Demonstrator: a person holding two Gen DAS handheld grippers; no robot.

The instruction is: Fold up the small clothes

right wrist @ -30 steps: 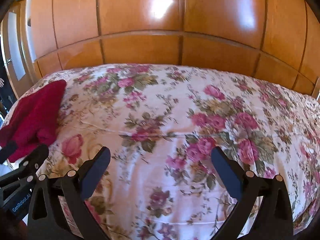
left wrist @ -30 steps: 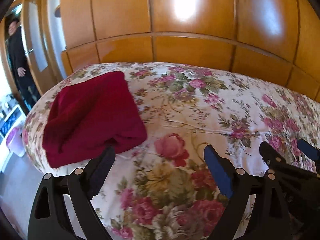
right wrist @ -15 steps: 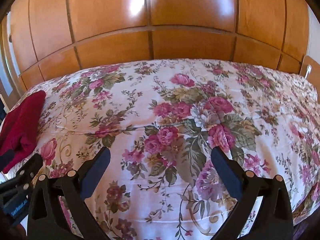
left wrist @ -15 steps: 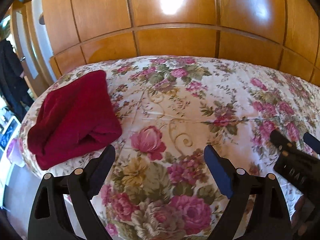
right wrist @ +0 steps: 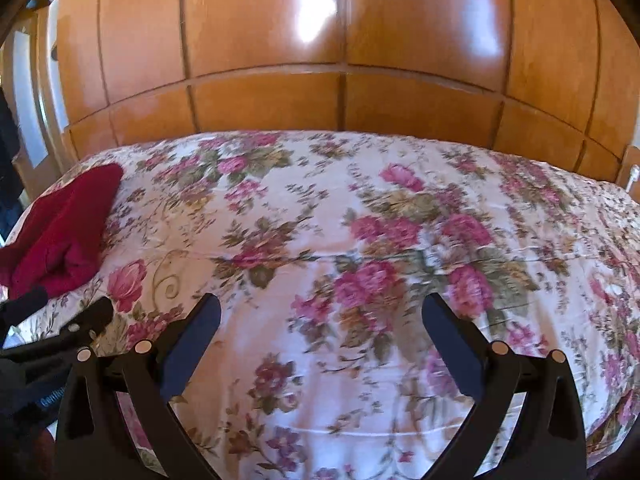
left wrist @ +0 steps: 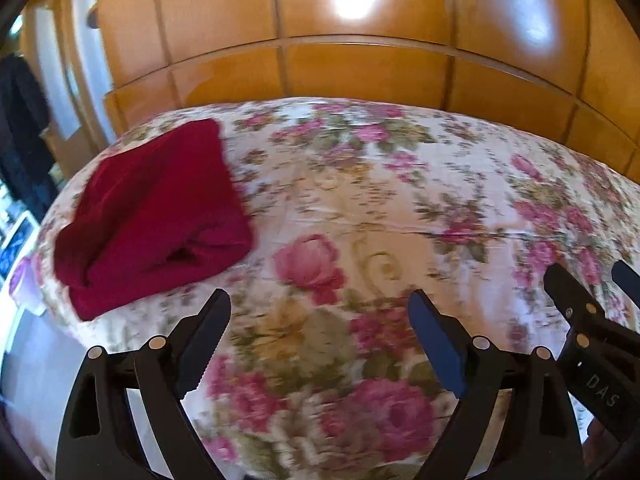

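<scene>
A dark red knitted garment point(left wrist: 152, 212) lies folded on the left part of the flowered bedspread point(left wrist: 380, 208). In the right wrist view the same garment point(right wrist: 64, 224) shows at the far left edge. My left gripper point(left wrist: 320, 304) hovers open over the bedspread, just right of and nearer than the garment, with nothing between its fingers. My right gripper point(right wrist: 320, 308) is open too, above the bare middle of the bedspread point(right wrist: 360, 240). Each gripper appears at the other's side: the right gripper point(left wrist: 588, 284) and the left gripper point(right wrist: 68, 312).
Glossy wooden wardrobe panels point(right wrist: 340, 60) rise right behind the bed. Off the bed's left edge lie a white floor and some clutter point(left wrist: 20, 252), and a dark-clothed person point(left wrist: 20, 132) stands by a doorway.
Both grippers have drawn back and shifted slightly right of the red garment, staying open. The garment has not moved on the bed.
</scene>
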